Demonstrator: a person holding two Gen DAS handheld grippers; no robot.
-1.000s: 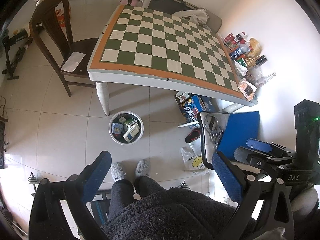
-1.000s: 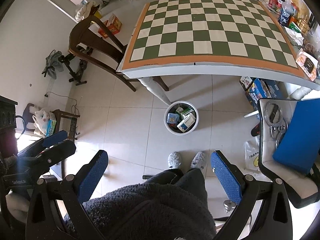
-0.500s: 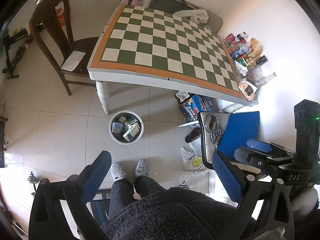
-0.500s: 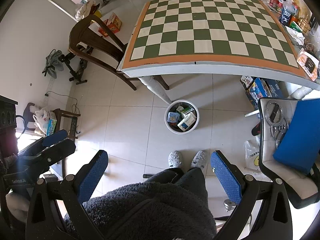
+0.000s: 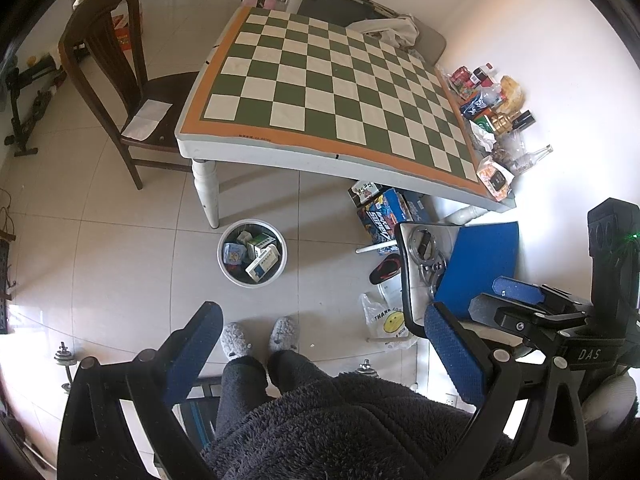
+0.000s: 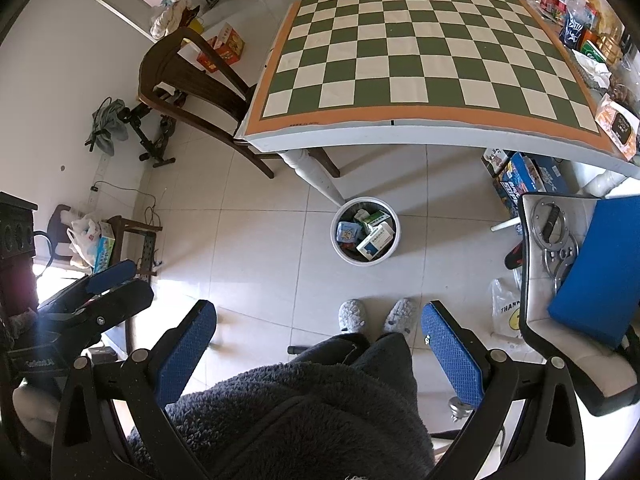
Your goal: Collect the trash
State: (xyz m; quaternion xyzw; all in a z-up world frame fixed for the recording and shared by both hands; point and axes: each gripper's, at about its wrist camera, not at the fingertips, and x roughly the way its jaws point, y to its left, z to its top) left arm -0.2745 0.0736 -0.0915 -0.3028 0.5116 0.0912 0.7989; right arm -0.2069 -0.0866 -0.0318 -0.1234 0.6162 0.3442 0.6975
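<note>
The trash bin (image 5: 252,253) stands on the floor by the worktop's (image 5: 332,92) white leg, with small boxes inside. Their labels are too small to read. Both the left hand-held gripper (image 5: 322,346) and right hand-held gripper (image 6: 318,340) are wide open and hold nothing. A fluffy dark robe (image 6: 296,412) hides the person's legs.
</note>
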